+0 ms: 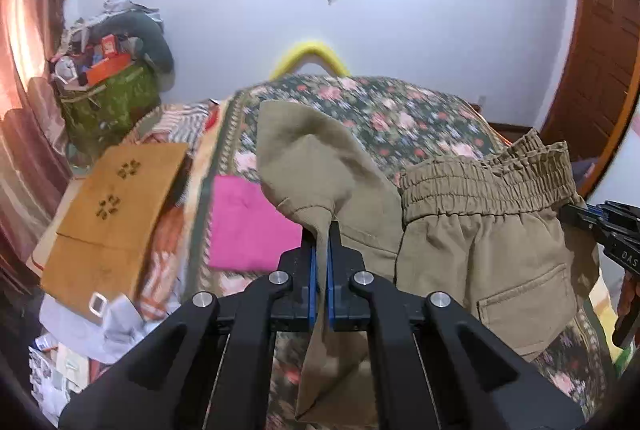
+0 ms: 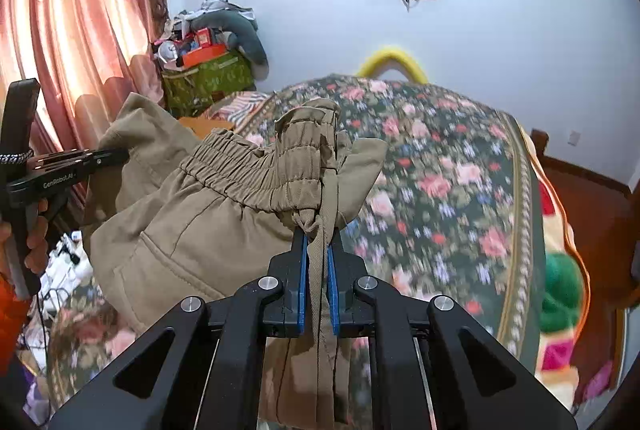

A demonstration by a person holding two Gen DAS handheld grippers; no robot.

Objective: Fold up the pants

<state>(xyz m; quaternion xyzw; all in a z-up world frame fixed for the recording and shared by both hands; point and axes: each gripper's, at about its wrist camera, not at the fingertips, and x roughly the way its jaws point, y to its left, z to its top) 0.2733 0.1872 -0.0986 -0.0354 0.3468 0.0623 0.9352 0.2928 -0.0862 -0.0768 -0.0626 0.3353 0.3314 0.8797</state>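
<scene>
Left tool (image 1: 320, 230), seen from the left wrist, has its blue pads pinched tight on a hem corner of the khaki pants (image 1: 480, 250), which hang lifted above the floral bedspread (image 1: 400, 117). The elastic waistband (image 1: 488, 173) bunches at 3 o'clock, a back pocket (image 1: 528, 306) below it. A pink folded cloth (image 1: 248, 226) lies at 9 o'clock, a tan folded garment (image 1: 116, 205) beyond it.

From the right wrist, the right tool (image 2: 318, 234) is closed hard on gathered waistband fabric, with a strip of cloth trailing down between the pads. The pants spread toward 9 o'clock, where the left tool appears at the frame edge.

Risks, as I judge them: each grip holds only a narrow bunch, so a sharp tug could slip the cloth free. Lowered slack, the twisted legs would crease, or land on the pink cloth.
</scene>
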